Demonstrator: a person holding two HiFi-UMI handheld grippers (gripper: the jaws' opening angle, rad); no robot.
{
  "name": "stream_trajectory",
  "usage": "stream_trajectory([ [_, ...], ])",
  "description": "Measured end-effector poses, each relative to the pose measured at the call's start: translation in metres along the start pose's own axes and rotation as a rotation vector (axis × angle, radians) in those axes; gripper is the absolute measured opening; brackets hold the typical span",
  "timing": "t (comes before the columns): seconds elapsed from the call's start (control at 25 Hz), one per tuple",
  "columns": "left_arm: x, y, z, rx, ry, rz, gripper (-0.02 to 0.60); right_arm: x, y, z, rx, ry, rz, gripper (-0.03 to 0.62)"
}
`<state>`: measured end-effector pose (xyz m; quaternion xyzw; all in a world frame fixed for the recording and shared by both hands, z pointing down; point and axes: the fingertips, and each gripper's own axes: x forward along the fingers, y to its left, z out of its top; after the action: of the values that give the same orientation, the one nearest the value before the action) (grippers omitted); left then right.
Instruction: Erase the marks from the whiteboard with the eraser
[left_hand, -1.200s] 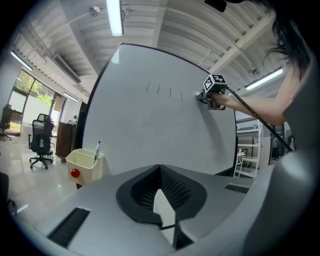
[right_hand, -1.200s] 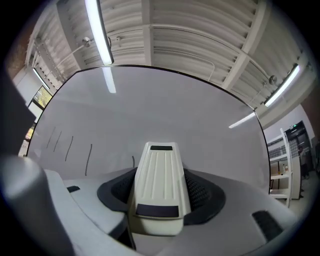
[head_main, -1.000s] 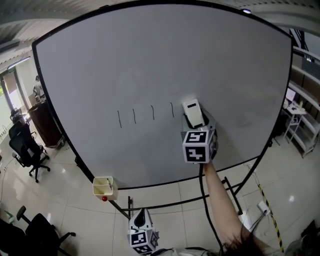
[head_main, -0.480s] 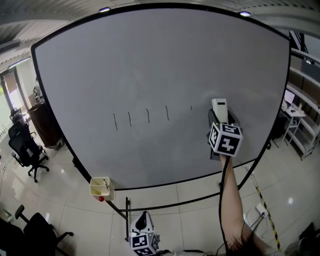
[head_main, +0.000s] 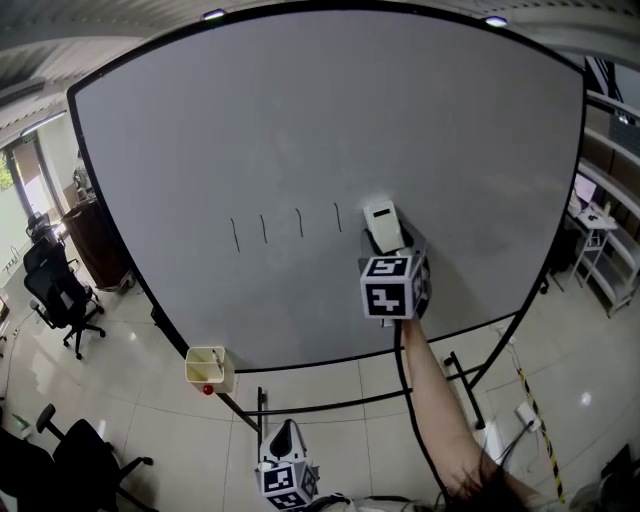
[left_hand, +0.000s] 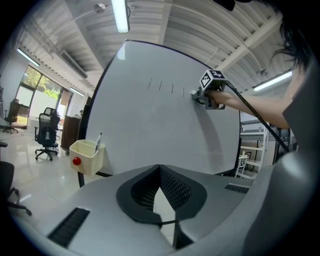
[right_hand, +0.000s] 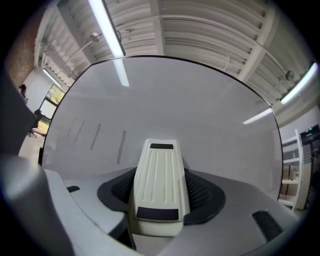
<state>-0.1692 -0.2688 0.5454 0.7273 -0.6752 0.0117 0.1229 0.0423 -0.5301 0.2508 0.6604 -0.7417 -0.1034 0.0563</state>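
Observation:
The big whiteboard (head_main: 300, 110) fills the head view and bears several short dark vertical strokes (head_main: 282, 226) at mid-height. My right gripper (head_main: 390, 245) is shut on a cream eraser (head_main: 382, 224), which lies flat against the board just right of the rightmost stroke. In the right gripper view the eraser (right_hand: 158, 185) sits between the jaws with the strokes (right_hand: 105, 140) to its left. My left gripper (head_main: 283, 440) hangs low below the board, shut with nothing in it; its view shows the board (left_hand: 150, 125) from the side.
A cream marker cup (head_main: 207, 369) with a red magnet hangs at the board's lower left edge. Black office chairs (head_main: 60, 295) stand on the tiled floor at left. Shelving (head_main: 605, 250) stands at right. The board's black stand legs (head_main: 455, 375) spread beneath it.
The right gripper has swept the eraser leftward along the board, back beside the rightmost stroke. The small mark seen right of the strokes half a second ago is gone.

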Motion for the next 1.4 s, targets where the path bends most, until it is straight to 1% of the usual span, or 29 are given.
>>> stream_trajectory([
  [0.08, -0.001, -0.001, 0.004, 0.005, -0.002, 0.0, 0.0, 0.002, 0.043, -0.003, -0.076, 0.004, 0.05, 0.278],
  [0.16, -0.002, -0.001, 0.006, 0.008, -0.004, -0.003, 0.0, 0.004, 0.069, -0.008, -0.113, 0.009, 0.079, 0.278],
  [0.28, -0.001, -0.001, 0.005, 0.012, -0.002, -0.02, 0.0, 0.003, 0.072, -0.007, -0.08, 0.0, 0.12, 0.278],
  [0.32, -0.001, 0.0, 0.005, 0.012, -0.002, -0.022, 0.0, -0.001, 0.064, -0.004, -0.053, -0.011, 0.124, 0.278],
  [0.4, -0.002, 0.003, 0.004, 0.012, 0.001, -0.021, 0.0, -0.011, 0.03, 0.001, 0.018, -0.032, 0.091, 0.278],
  [0.48, -0.001, 0.005, 0.002, 0.012, 0.007, -0.024, 0.0, -0.017, -0.023, -0.005, 0.115, -0.033, 0.025, 0.278],
  [0.6, 0.002, 0.008, 0.004, 0.006, 0.013, -0.029, 0.0, -0.013, -0.108, -0.032, 0.234, 0.008, -0.099, 0.278],
  [0.68, 0.005, 0.01, 0.004, 0.009, 0.015, -0.03, 0.0, -0.008, -0.14, -0.048, 0.255, 0.046, -0.153, 0.278],
  [0.76, 0.008, 0.008, 0.002, 0.019, 0.023, -0.043, 0.0, -0.002, -0.146, -0.051, 0.24, 0.065, -0.166, 0.278],
  [0.88, 0.012, 0.003, 0.003, 0.03, 0.02, -0.059, 0.0, 0.0, -0.126, -0.044, 0.207, 0.05, -0.17, 0.279],
  [0.96, 0.016, 0.0, 0.001, 0.04, 0.021, -0.069, 0.0, 0.003, -0.105, -0.044, 0.197, 0.041, -0.144, 0.281],
  [1.04, 0.019, -0.003, -0.003, 0.051, 0.028, -0.082, 0.0, 0.004, -0.072, -0.037, 0.17, 0.032, -0.103, 0.282],
  [1.16, 0.022, -0.012, -0.001, 0.055, 0.024, -0.105, 0.0, 0.003, -0.01, -0.027, 0.063, 0.026, -0.04, 0.284],
  [1.28, 0.022, -0.019, 0.004, 0.058, 0.02, -0.121, 0.0, 0.005, 0.052, -0.029, -0.051, 0.041, 0.022, 0.284],
  [1.36, 0.022, -0.018, 0.004, 0.058, 0.019, -0.115, 0.0, 0.009, 0.084, -0.033, -0.125, 0.058, 0.053, 0.284],
  [1.4, 0.021, -0.017, 0.004, 0.057, 0.018, -0.111, 0.0, 0.01, 0.096, -0.034, -0.144, 0.066, 0.067, 0.284],
])
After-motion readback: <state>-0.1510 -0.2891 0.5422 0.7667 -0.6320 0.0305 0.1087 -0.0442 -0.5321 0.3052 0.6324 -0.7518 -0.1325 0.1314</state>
